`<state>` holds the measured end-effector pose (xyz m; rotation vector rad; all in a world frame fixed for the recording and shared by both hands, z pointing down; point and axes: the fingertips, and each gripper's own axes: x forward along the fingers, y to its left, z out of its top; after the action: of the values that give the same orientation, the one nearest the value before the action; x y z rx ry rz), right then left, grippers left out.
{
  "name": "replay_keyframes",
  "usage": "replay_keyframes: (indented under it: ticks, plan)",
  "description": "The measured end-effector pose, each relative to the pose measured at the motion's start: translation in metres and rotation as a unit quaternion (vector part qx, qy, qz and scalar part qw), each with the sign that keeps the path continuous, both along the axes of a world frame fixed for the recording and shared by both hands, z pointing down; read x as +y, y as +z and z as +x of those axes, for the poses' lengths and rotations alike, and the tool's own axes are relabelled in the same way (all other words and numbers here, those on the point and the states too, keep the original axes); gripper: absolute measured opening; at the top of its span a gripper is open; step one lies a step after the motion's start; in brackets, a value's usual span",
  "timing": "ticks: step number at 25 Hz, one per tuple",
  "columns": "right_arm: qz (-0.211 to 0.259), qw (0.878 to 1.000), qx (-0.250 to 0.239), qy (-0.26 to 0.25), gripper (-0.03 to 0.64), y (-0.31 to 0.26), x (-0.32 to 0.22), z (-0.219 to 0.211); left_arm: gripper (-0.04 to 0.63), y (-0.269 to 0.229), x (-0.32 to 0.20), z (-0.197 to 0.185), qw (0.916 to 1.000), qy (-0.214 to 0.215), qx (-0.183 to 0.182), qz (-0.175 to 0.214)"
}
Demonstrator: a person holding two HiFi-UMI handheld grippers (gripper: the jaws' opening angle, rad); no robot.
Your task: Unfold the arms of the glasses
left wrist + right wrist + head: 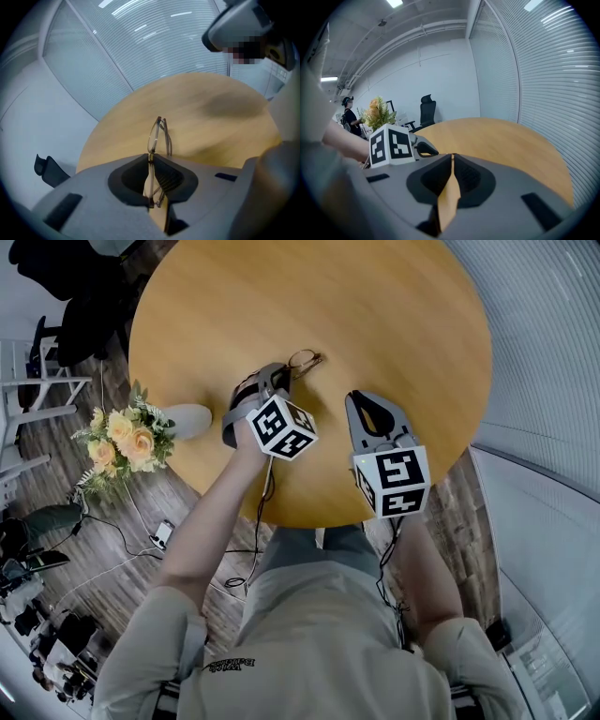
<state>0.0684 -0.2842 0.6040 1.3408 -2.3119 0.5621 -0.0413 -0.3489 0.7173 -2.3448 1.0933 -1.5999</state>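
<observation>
Pale wood makes up the round table, which fills the top of the head view. A wall of slatted blinds curves along its right side. Left of the table a bouquet of peach and cream flowers shows above the plank floor; what it stands on is hidden. In the right gripper view a black office chair sits beyond the table's far edge. The right gripper hovers over the table near its edge, jaws pressed together on nothing. Just to its left, the left gripper is clamped on the thin-framed glasses, one lens sticking out past the jaw tips above the tabletop. The left gripper view shows them edge-on, so how the arms lie is hard to read, and the jaws cover part of the frame.
</observation>
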Motion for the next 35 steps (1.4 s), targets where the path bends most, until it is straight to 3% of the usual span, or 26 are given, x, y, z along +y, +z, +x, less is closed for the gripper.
replay_keyframes:
  ticks: [6,11,19,25,27,32,35]
  plan:
    - [0.037,0.999,-0.001,0.022,0.037,-0.045,-0.002,0.02,0.049,-0.072,0.003,0.008,0.9907,-0.047,0.128,0.01]
    - [0.08,0.996,0.004,0.026,0.037,-0.094,0.002,0.032,0.049,-0.142,0.013,0.008,0.977,-0.06,0.201,0.036]
    - [0.148,0.989,0.005,0.008,0.037,-0.174,0.021,0.032,0.048,-0.247,0.034,0.0,0.9496,-0.075,0.293,0.082]
    - [0.216,0.976,-0.004,-0.024,0.037,-0.249,0.051,0.021,0.047,-0.313,0.063,0.005,0.9284,-0.054,0.347,0.12]
    - [0.24,0.97,-0.009,-0.037,0.037,-0.274,0.061,0.018,0.048,-0.333,0.074,0.007,0.9172,-0.052,0.374,0.128]
    - [0.282,0.957,-0.029,-0.054,0.037,-0.324,0.082,0.015,0.048,-0.385,0.097,0.0,0.8776,-0.062,0.454,0.139]
    - [0.304,0.95,-0.03,-0.06,0.037,-0.344,0.095,0.015,0.048,-0.417,0.113,-0.011,0.8647,-0.057,0.471,0.165]
